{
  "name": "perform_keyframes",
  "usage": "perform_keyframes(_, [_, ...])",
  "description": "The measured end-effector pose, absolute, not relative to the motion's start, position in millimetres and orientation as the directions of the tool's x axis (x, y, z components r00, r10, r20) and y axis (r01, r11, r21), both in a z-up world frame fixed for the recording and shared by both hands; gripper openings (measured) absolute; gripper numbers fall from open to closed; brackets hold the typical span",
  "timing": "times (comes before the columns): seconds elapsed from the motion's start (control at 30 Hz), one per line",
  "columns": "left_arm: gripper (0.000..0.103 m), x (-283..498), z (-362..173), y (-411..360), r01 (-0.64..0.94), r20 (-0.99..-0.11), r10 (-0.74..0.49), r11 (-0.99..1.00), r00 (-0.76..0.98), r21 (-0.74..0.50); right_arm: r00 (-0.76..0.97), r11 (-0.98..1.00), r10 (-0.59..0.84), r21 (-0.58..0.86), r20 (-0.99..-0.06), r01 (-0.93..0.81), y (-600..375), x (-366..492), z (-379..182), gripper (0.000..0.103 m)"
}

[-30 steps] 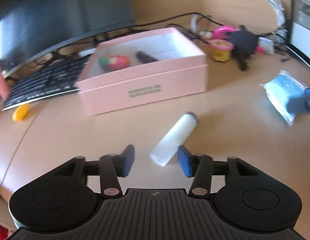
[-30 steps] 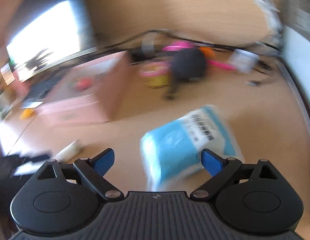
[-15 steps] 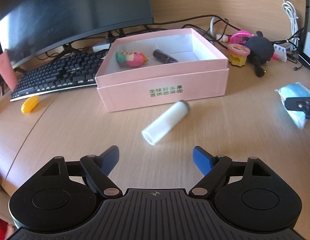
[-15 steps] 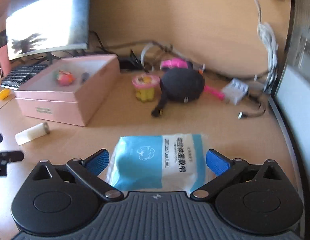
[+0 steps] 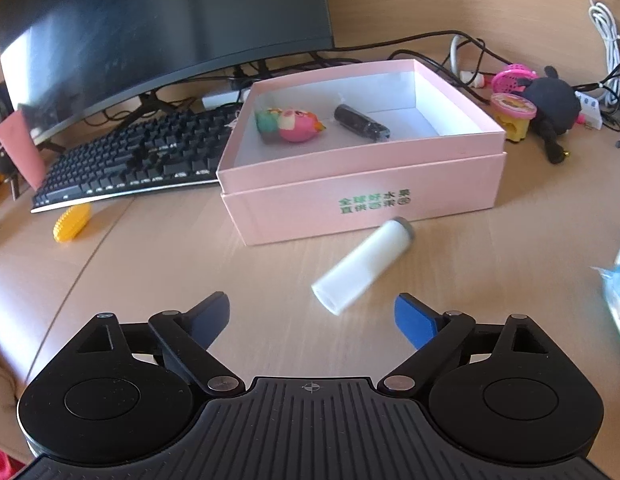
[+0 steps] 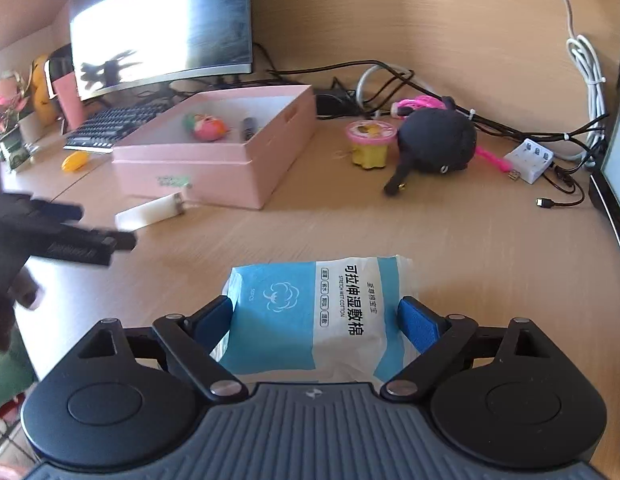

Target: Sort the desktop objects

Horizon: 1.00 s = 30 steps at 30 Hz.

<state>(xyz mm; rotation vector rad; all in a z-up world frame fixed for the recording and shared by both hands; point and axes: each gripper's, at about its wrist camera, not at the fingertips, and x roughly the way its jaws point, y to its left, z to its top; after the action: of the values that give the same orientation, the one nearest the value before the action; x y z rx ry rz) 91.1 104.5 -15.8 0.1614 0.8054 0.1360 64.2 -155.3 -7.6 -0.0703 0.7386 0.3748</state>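
A white tube (image 5: 361,266) lies loose on the desk in front of the pink box (image 5: 349,184). It sits just ahead of my left gripper (image 5: 311,314), whose jaws are opening with nothing between them. The box holds a pink-green toy (image 5: 294,124) and a black stick (image 5: 361,122). A blue-white wipes pack (image 6: 317,312) lies flat between the pads of my right gripper (image 6: 315,316). Those jaws are closing, and the pads stand at the pack's side edges without a visible squeeze. The right wrist view also shows my left gripper (image 6: 102,226), the tube (image 6: 150,210) and the box (image 6: 214,160).
A monitor and a black keyboard (image 5: 130,168) stand behind the box, with a yellow toy (image 5: 72,222) in front of the keyboard. To the right are a pink-yellow cup (image 6: 369,140), a black plush (image 6: 437,140), a white charger (image 6: 529,160) and tangled cables. Another screen borders the right edge.
My left jaws have spread wide, and the white tube now lies farther ahead of them. My right gripper has come around the wipes pack and its jaws have narrowed onto its sides.
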Motion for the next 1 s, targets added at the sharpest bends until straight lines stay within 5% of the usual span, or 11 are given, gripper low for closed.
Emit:
perform_keyframes(0.33, [0.095, 100, -19, 131, -0.151, -0.698, 0.303, 0.950, 0.649, 0.273, 0.711, 0.943, 0.280, 0.048, -0.644, -0.328, -162, 61, 2, 0.099])
perform_keyframes(0.67, [0.098, 96, -9, 108, -0.115, -0.737, 0.091, 0.993, 0.670, 0.018, 0.710, 0.948, 0.271, 0.055, -0.650, -0.312, -160, 65, -2, 0.100])
perform_keyframes(1.0, [0.097, 120, -18, 95, -0.226, -0.740, 0.137, 0.974, 0.658, -0.021, 0.712, 0.958, 0.248, 0.054, -0.656, -0.283, -165, 59, -2, 0.101])
